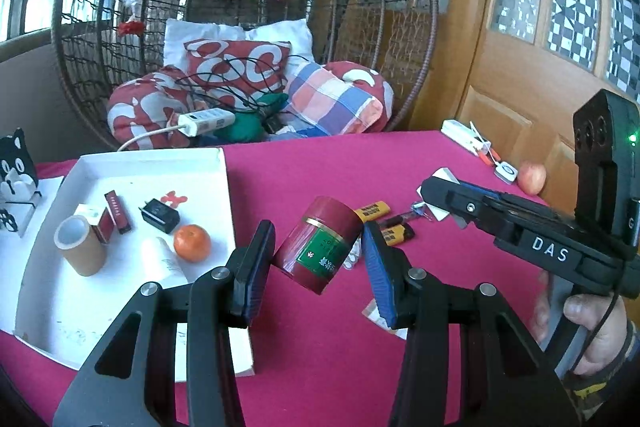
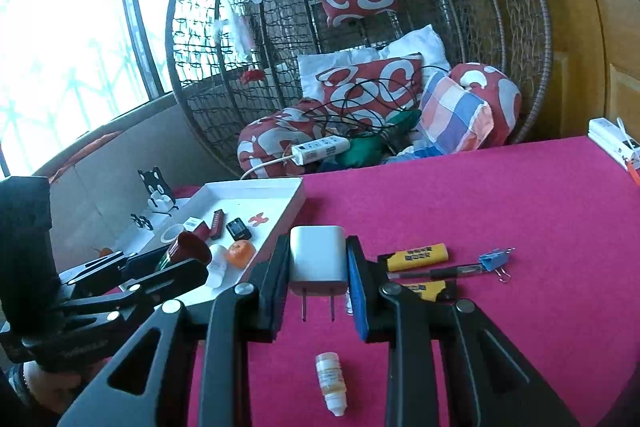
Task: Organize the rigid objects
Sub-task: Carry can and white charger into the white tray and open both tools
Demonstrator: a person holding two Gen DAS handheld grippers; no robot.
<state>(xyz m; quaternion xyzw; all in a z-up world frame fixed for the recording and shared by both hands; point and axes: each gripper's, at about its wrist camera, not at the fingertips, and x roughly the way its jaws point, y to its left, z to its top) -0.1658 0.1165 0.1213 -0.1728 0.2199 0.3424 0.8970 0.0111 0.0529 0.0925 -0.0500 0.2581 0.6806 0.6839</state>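
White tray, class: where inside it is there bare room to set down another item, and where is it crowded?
In the white tray, free floor lies along the far wall behind the black adapter, and in the near corner below the cardboard tube. The middle is crowded: tube, red boxes, adapter, orange and a white bottle cluster together.

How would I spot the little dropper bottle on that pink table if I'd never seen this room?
Start at the pink tablecloth and find the white charger plug held in the right gripper. Just nearer the camera than it, the small dropper bottle lies on its side, alone on the cloth. It is pale with a yellowish label and white cap, unlike the yellow-and-black items farther right.
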